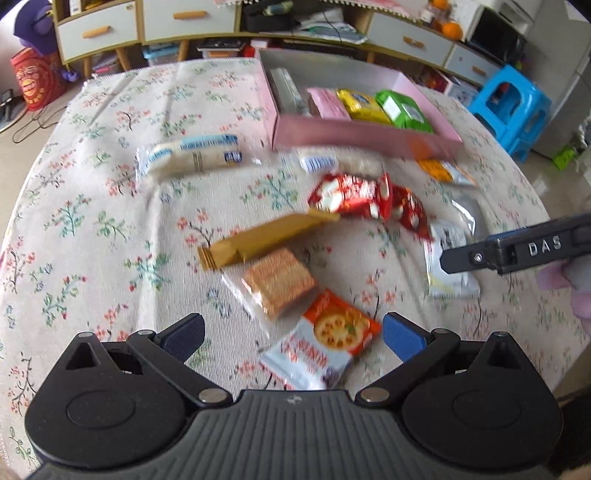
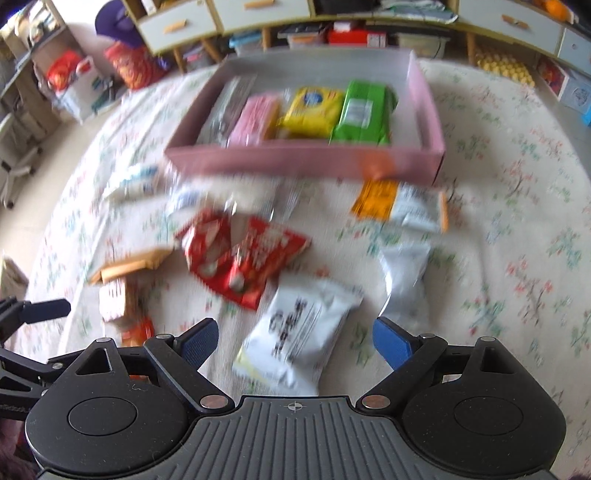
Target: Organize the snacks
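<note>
Snack packets lie loose on a floral tablecloth (image 1: 110, 192). A pink box (image 1: 354, 129) at the back holds pink (image 1: 328, 103), yellow (image 1: 364, 105) and green (image 1: 404, 110) packets; it also shows in the right wrist view (image 2: 306, 158). My left gripper (image 1: 293, 338) is open and empty above an orange-and-white packet (image 1: 325, 341), with a wafer pack (image 1: 277, 282) and a tan bar (image 1: 258, 238) just beyond. My right gripper (image 2: 295, 341) is open and empty above a white packet (image 2: 299, 328). Red packets (image 2: 243, 254) lie further out.
A long white-and-blue packet (image 1: 192, 153) lies at the left. An orange-and-white packet (image 2: 399, 205) and a silver one (image 2: 404, 277) lie near the box front. Cabinets (image 1: 147, 26) and a blue stool (image 1: 513, 107) stand beyond the table. The right gripper's finger (image 1: 517, 251) shows in the left wrist view.
</note>
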A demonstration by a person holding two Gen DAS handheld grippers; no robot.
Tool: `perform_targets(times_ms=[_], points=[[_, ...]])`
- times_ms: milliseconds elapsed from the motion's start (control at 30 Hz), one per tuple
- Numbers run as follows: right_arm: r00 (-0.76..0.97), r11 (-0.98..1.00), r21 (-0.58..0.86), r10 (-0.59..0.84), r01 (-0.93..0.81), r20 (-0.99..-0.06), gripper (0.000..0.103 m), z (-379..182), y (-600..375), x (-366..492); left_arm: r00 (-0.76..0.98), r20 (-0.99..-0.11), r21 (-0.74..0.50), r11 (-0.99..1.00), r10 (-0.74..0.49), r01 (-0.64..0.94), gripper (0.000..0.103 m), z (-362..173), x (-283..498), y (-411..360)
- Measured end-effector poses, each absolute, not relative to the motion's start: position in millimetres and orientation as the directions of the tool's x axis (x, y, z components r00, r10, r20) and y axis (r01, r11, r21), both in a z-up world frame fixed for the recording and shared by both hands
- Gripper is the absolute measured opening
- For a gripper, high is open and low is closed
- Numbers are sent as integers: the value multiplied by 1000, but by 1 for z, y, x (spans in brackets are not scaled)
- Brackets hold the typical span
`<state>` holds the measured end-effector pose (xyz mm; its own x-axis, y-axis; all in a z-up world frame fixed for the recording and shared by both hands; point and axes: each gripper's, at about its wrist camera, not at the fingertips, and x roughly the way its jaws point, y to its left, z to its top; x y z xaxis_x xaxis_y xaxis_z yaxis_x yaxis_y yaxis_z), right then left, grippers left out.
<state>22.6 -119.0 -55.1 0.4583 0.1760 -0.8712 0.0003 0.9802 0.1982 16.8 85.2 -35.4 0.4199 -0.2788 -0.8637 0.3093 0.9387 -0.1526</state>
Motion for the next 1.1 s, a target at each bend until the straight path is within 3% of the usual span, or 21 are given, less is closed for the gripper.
perform_targets(times_ms=[200,500,600,900,1100], points=[[435,987,161,135,24,-890,92,-74,-111,21,388,-868,-163,916,-310,367,102,-52,6,91],[553,999,50,50,-14,-831,95,-81,-99,9,477,-819,1,830,-319,558,101,-63,-25,80],[580,999,42,46,-21,-813,95,-80,-101,6,474,-811,-6,815,-342,579,100,-61,-30,79],[580,999,33,26,2,-814,95,-80,-107,6,461,-811,-11,798,-359,602,89,-58,-27,64],[570,999,29,10,25,-822,90,-79,-107,8,451,-810,-26,791,-375,611,75,-56,-25,58]])
